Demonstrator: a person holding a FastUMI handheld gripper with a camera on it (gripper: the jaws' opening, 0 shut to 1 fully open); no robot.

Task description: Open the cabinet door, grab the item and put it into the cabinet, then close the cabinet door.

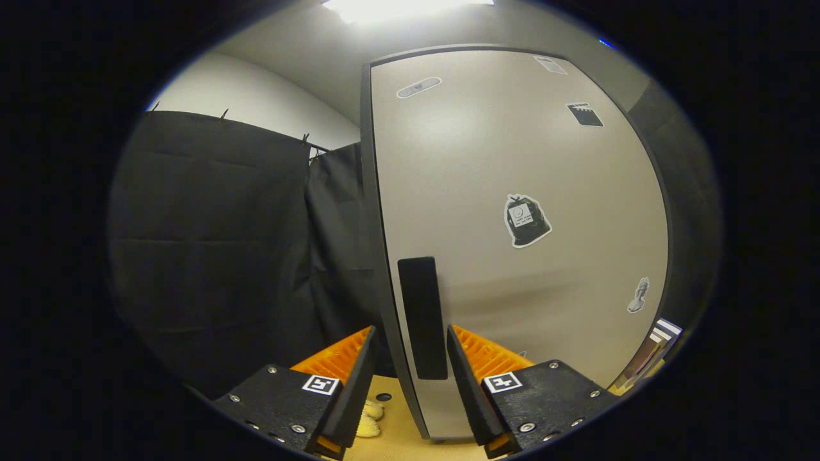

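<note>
Here, going left to right: black cloth wall (pixel 211 256), then a small yellow item (pixel 370 419), perhaps a plush toy, on the wooden surface (pixel 400 435) below my left finger; my gripper (pixel 410 339) stands open, empty, straddling the dark handle (pixel 423 317) of the cabinet door (pixel 512 160).

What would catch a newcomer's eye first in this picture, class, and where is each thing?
The pale cabinet door stands out first, rising just ahead of the gripper, with stickers scattered on it. Its dark handle sits near the door's edge, between the open fingers, which do not press on it. A small yellow item lies low on the wooden surface beside the door.
</note>
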